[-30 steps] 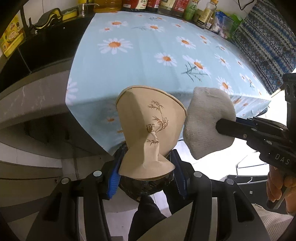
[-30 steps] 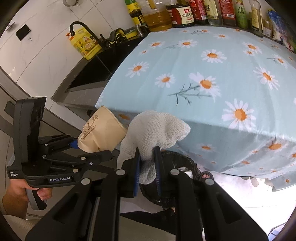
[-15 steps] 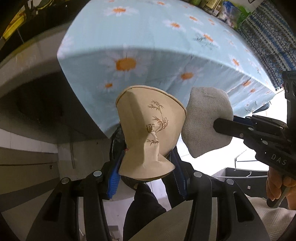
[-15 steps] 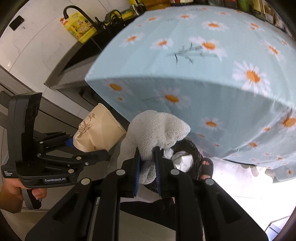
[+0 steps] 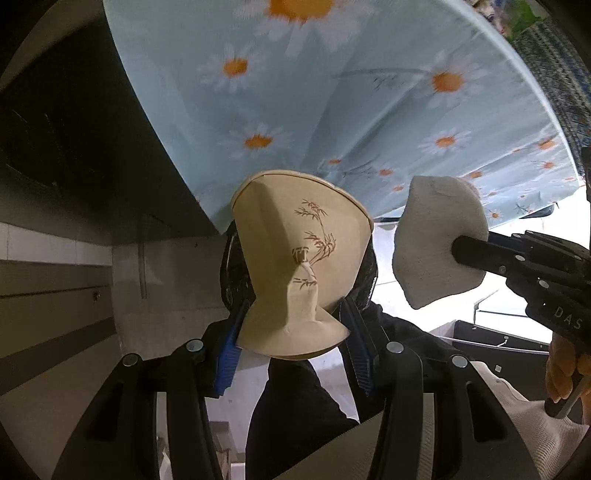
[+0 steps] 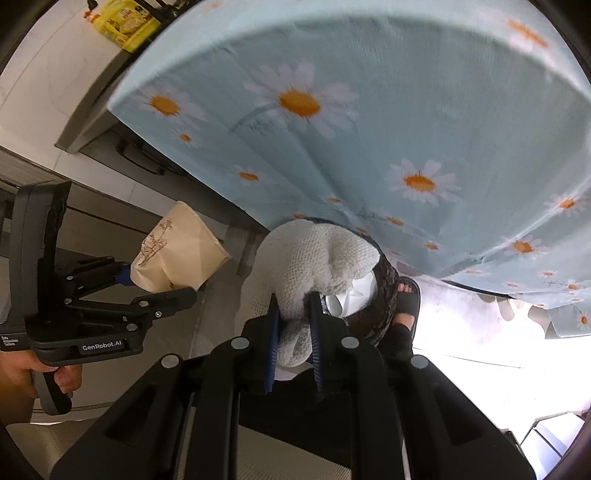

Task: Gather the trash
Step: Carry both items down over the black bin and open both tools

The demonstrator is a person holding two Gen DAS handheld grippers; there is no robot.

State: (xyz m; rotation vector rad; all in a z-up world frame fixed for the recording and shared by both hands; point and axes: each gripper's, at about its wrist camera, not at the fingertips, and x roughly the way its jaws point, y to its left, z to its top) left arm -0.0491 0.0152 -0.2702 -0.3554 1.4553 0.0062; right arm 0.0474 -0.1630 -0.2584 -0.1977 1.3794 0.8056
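We held the crushed paper cup (image 5: 303, 258) in the left hand-held gripper (image 5: 295, 339), its blue pads (image 5: 229, 350) pressed against the cup's flattened base, the rim pointing away from us toward the hanging edge of the daisy-print tablecloth (image 5: 332, 110). From the right wrist view the same cup (image 6: 177, 251) sat clamped at the far end of the left hand-held gripper, off to the left and well below the tabletop edge.

Our right hand-held gripper (image 6: 293, 325) was closed on a wad of white knitted cloth (image 6: 314, 258), which bulged out past the fingers and trailed down between them. In the left wrist view that cloth (image 5: 436, 240) hung just beside the cup, to its right, the two not touching.

Directly beneath and behind both items stood a dark trash bin (image 6: 384, 288) with a black liner, and we could see crumpled white paper (image 6: 354, 295) already lying inside it. A sandalled foot (image 6: 406, 302) rested on the floor just beside the bin. A yellow carton (image 6: 125, 22) stood on the counter at the far left.
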